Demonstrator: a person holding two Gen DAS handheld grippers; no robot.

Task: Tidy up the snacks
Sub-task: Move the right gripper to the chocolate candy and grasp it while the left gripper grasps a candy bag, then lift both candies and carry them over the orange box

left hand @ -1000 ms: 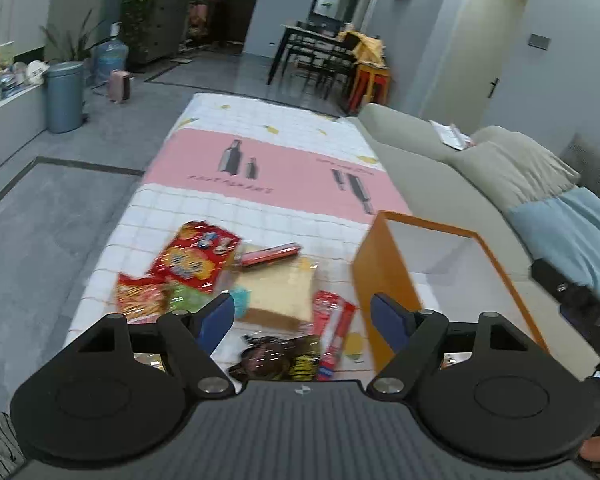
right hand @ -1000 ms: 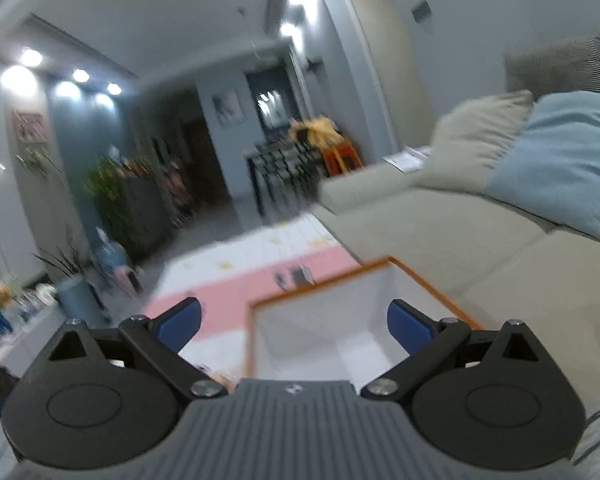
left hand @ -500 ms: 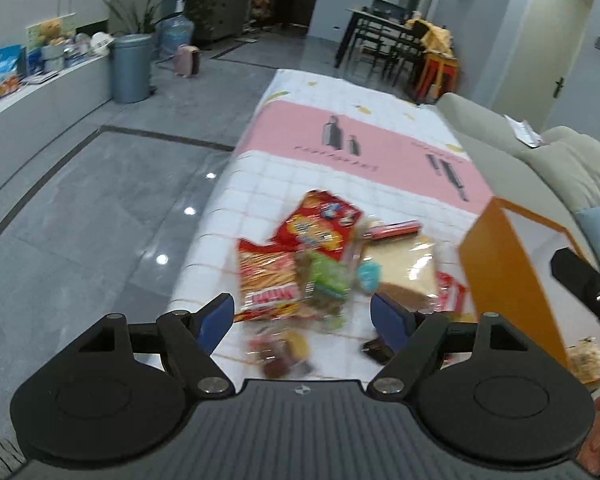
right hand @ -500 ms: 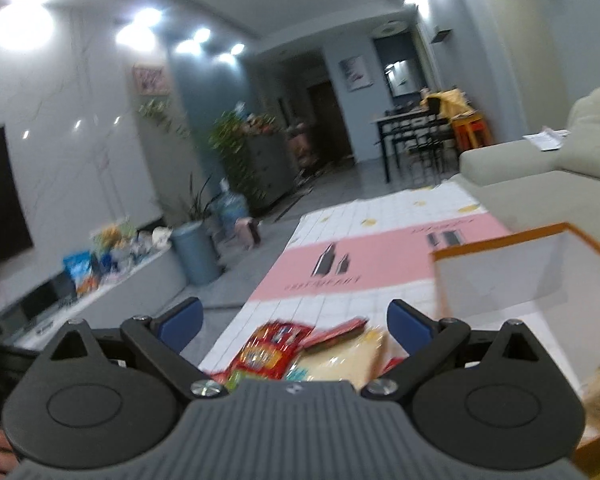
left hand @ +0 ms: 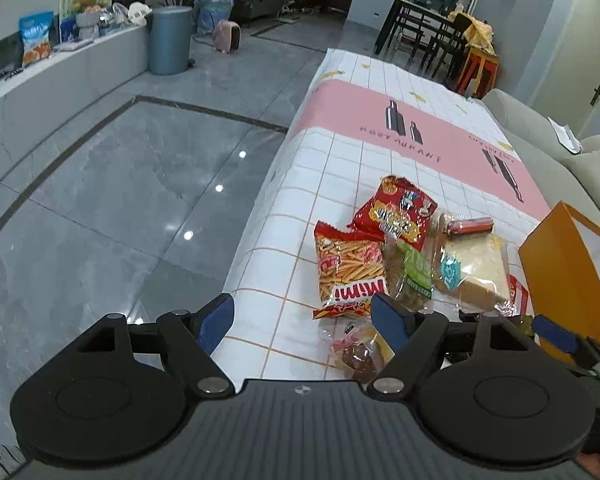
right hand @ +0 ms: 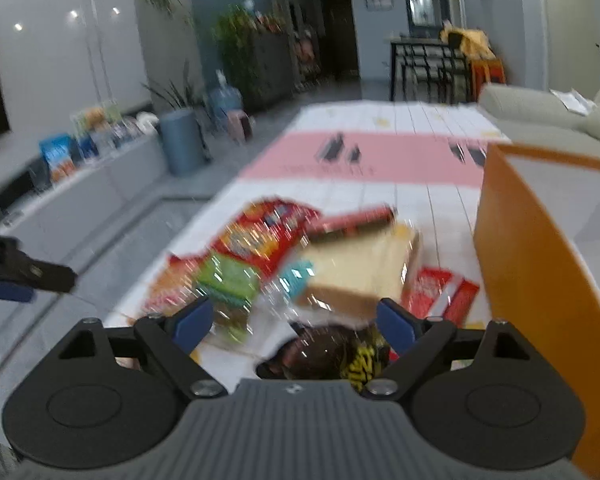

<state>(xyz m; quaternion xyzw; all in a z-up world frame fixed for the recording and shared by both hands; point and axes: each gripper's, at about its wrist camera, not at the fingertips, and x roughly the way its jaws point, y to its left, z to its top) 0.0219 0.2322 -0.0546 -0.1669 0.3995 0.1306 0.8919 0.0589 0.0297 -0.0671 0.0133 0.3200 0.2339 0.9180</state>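
A pile of snacks lies on the tablecloth [left hand: 340, 184]: a Mimi stick-snack bag [left hand: 346, 270], a red chip bag [left hand: 396, 212], a green packet [left hand: 412, 272], wrapped bread [left hand: 474, 270], a red sausage stick [left hand: 468, 224] and a small clear packet [left hand: 358, 350]. An orange box [left hand: 560, 280] stands at the right. My left gripper [left hand: 302, 320] is open and empty, above the table's left edge near the clear packet. My right gripper [right hand: 290, 324] is open and empty over the bread [right hand: 360, 272] and a dark packet [right hand: 332, 354], beside the box [right hand: 532, 272]. The right wrist view is blurred.
A grey sofa [left hand: 540, 132] runs along the table's right side. Tiled floor [left hand: 120, 184] lies to the left, with a low white cabinet [left hand: 60, 76] and a blue bin [left hand: 170, 40]. A dining table with chairs [left hand: 428, 28] stands at the far end.
Both grippers have swung left and tilted down toward the snack pile. The right gripper's view went from the box and room to the snacks close below. Both stay open.
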